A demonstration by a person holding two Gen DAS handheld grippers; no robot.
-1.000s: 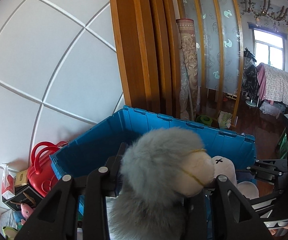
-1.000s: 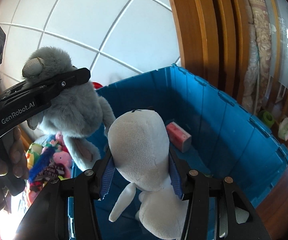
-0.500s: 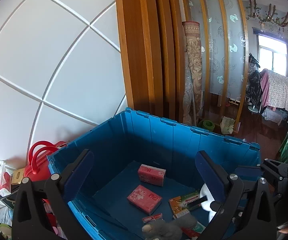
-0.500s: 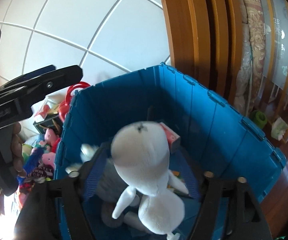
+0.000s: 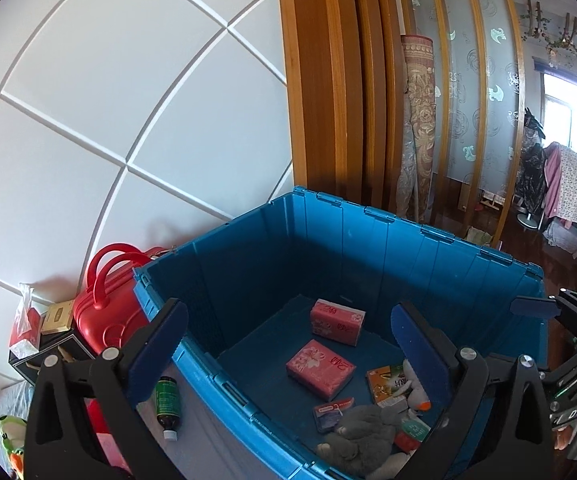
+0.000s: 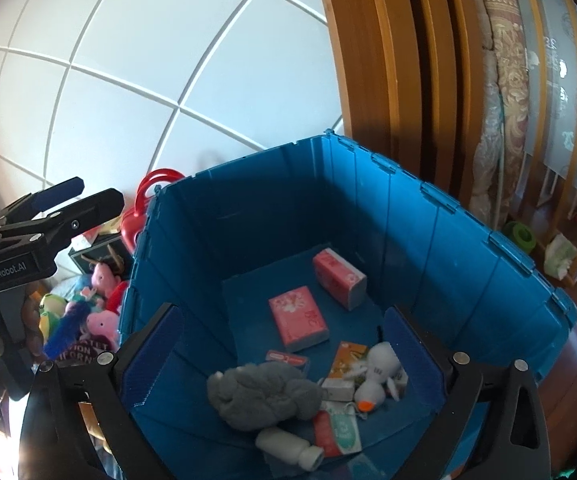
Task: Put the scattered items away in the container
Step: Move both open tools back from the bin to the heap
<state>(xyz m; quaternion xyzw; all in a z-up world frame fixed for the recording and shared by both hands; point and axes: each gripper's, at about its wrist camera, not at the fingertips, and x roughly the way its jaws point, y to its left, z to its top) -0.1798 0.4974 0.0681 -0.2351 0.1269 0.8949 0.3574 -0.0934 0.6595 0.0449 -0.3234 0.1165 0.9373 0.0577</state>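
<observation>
Hovering over the near rim of the blue container, the left tool stands with its jaws spread wide and nothing between the pads. Far left, outside the bin — a red case with looped handles against the white panelled wall, and a dark bottle lying just beside the container's outer wall. From the right wrist view, a heap of soft toys sits on the floor by the same wall, and the left tool shows side-on there.

Inside the container, left to right: a grey plush toy slumped on the bottom, a white bottle lying near its lower edge, two pink tissue packs toward the middle and back, a small red-and-white box, an orange carton, then a white plush toy with an orange beak, touching the carton. All of these rest on the bin floor, free of either tool.

The right tool sits above the container's near edge — its jaws are opening, almost full wide, and empty; both plush toys lie well below, between the fingers only by line of sight. Right of the bin, a rolled carpet leans on the wooden frame.
</observation>
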